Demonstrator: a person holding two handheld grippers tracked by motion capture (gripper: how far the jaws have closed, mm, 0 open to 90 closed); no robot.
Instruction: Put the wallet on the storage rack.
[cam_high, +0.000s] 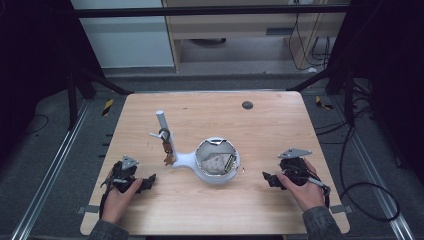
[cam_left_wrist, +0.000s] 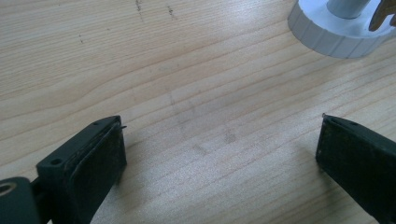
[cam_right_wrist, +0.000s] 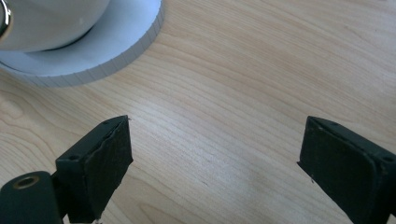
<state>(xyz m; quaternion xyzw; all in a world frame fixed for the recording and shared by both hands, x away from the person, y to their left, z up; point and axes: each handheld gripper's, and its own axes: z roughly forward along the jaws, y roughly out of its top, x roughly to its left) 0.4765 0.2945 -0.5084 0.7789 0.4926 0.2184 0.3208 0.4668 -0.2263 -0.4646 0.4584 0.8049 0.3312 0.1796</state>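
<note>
While both tools rest released on the table (cam_high: 260, 115), left tool (cam_high: 150, 181) and right tool (cam_high: 267, 178) flank my white stand (cam_high: 216, 161); reaching carelessly, I risk toppling its post (cam_high: 163, 125) and hanging keys (cam_high: 167, 152).

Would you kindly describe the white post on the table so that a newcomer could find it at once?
Start at the wooden table and find the white bowl near its middle. A white neck runs left from the bowl to the post. It is the only tall upright thing there, with small brown pieces hanging beside it.
</note>
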